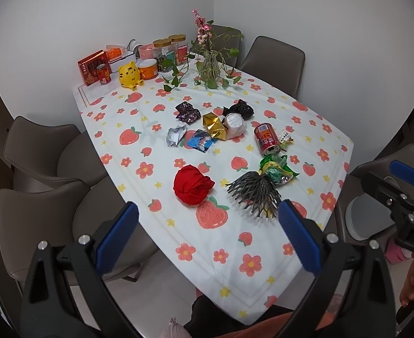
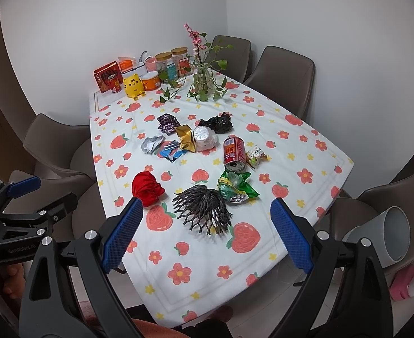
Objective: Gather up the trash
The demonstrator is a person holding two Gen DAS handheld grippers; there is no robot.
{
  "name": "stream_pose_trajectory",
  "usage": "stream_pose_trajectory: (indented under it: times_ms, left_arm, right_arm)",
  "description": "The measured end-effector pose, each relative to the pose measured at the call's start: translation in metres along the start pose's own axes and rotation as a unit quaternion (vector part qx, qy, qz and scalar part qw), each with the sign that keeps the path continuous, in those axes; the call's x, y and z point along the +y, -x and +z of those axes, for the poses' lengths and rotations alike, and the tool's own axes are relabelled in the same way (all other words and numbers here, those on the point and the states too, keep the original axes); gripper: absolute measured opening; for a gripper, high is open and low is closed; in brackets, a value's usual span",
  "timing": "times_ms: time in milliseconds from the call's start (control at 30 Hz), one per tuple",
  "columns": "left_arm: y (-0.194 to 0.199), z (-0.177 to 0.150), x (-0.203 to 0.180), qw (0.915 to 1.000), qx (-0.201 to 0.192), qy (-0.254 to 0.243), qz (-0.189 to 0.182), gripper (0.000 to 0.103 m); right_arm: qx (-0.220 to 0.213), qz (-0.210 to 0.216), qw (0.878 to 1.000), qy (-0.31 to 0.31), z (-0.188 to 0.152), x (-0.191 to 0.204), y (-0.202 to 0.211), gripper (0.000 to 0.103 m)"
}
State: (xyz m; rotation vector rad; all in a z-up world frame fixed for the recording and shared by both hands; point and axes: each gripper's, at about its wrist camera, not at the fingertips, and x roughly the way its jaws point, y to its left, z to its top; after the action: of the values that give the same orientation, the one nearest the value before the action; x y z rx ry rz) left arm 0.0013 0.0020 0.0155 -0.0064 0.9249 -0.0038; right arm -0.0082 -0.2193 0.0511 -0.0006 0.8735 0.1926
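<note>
both grippers (image 1: 208,236) (image 2: 207,233) hang wide apart above the littered table (image 2: 263,256).

Both tools (image 1: 207,233) (image 2: 207,231) wide apart, empty

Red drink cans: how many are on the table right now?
2. One red can lies on its side right of the trash pile; another can stands upright at the far end beside the red box. More could be hidden behind the jars.
</note>
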Motion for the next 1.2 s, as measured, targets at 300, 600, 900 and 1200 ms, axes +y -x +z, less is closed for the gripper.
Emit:
stream_pose_trajectory:
  times_ms: [300,600,900,1200]
  left_arm:
    - [0.000,0.000,0.000,1.0000,0.000,0.000,0.000,0.099]
    - [-0.003,0.000,0.003,1.0000,0.002,0.004,0.000,0.099]
    - [-0.017,-0.002,0.007,0.9998,0.016,0.012,-0.002,0.099]
    - [-0.080,-0.003,0.018,0.9980,0.062,0.016,0.000,0.099]
  right_arm:
    - [-0.002,-0.001,1.000,0.001,0.002,0.000,0.000,0.089]
    - [-0.002,0.000,1.000,0.001,0.001,-0.001,-0.002,0.089]
    - [0.005,0.000,1.000,0.007,0.007,-0.001,-0.009,0.088]
    - [0.040,-0.003,0.999,0.019,0.007,0.014,-0.075,0.088]
